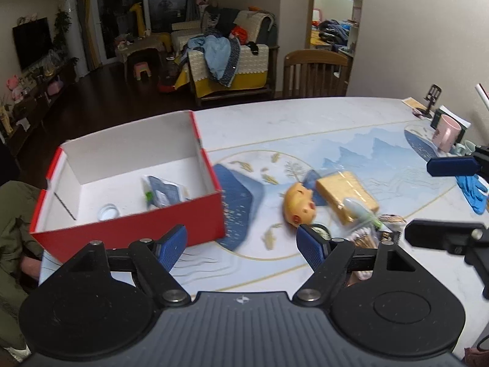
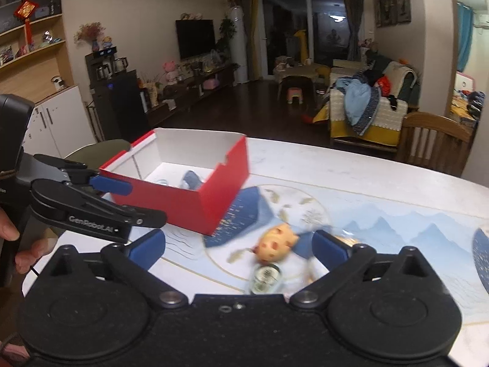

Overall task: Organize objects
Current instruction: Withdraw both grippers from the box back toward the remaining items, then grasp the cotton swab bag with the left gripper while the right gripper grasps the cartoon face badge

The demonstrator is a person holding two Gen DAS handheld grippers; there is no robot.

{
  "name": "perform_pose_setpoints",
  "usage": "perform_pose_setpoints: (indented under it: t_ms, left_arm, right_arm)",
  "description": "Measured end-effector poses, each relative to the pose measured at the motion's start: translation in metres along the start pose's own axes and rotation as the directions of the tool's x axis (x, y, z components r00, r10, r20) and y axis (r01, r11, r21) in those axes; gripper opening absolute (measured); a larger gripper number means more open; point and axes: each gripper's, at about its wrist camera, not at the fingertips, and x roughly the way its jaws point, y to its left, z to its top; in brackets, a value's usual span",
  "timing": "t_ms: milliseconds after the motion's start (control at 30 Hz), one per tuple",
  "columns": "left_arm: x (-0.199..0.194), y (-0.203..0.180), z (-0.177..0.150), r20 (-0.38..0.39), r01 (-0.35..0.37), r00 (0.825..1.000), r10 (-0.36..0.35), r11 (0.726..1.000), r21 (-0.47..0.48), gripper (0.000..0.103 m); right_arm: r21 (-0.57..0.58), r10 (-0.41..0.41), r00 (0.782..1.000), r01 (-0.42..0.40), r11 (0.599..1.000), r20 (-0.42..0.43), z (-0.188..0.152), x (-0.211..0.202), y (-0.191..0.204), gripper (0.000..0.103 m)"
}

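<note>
A red box [image 1: 195, 217] with a white inside stands on the table at the left; it holds a packet [image 1: 165, 192] and a small round lid [image 1: 108, 212]. It also shows in the right wrist view [image 2: 195, 202]. An orange toy [image 1: 299, 206] lies right of the box, next to a yellow block in wrap [image 1: 345, 195] and a heap of small items [image 1: 366, 232]. My left gripper [image 1: 241, 244] is open and empty, just in front of the box and toy. My right gripper [image 2: 238, 249] is open and empty, above the toy [image 2: 276, 241] and a small jar [image 2: 266, 278].
The table carries a mat with a blue mountain print [image 1: 305, 159]. A pink mug [image 1: 446, 134], a phone stand [image 1: 431, 98] and a blue glove [image 1: 472, 188] sit at the far right. A wooden chair [image 1: 314, 73] stands behind the table. The other gripper shows at each view's edge.
</note>
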Motion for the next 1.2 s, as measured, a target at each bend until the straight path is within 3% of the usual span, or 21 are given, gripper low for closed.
perform_pose_setpoints:
  t_ms: [367,433,667,1033,1200]
  left_arm:
    - [0.024,-0.045,-0.018,-0.047,0.047,0.998,-0.045,0.998,0.03,0.089]
    - [0.031,-0.051,-0.023,-0.06,0.052,0.997,-0.051,0.998,0.027,0.102]
    - [0.058,-0.07,-0.033,-0.1,0.102,0.99,-0.104,0.994,-0.026,0.102]
    - [0.099,-0.109,-0.034,-0.144,0.145,0.98,-0.141,0.989,0.021,0.102]
    - [0.116,-0.12,-0.032,-0.158,0.134,0.98,-0.125,0.99,0.051,0.102]
  right_arm:
    - [0.109,-0.107,0.993,0.112,0.988,-0.046,-0.045,-0.023,-0.061,0.102]
    - [0.119,-0.127,0.99,0.133,0.984,-0.057,-0.054,-0.024,-0.069,0.102]
    - [0.151,-0.177,0.977,0.193,0.969,-0.117,-0.076,-0.015,-0.096,0.102]
    - [0.138,-0.197,0.962,0.225,0.965,-0.19,-0.092,0.015,-0.124,0.102]
    - [0.149,-0.196,0.959,0.228,0.962,-0.205,-0.088,0.028,-0.135,0.101]
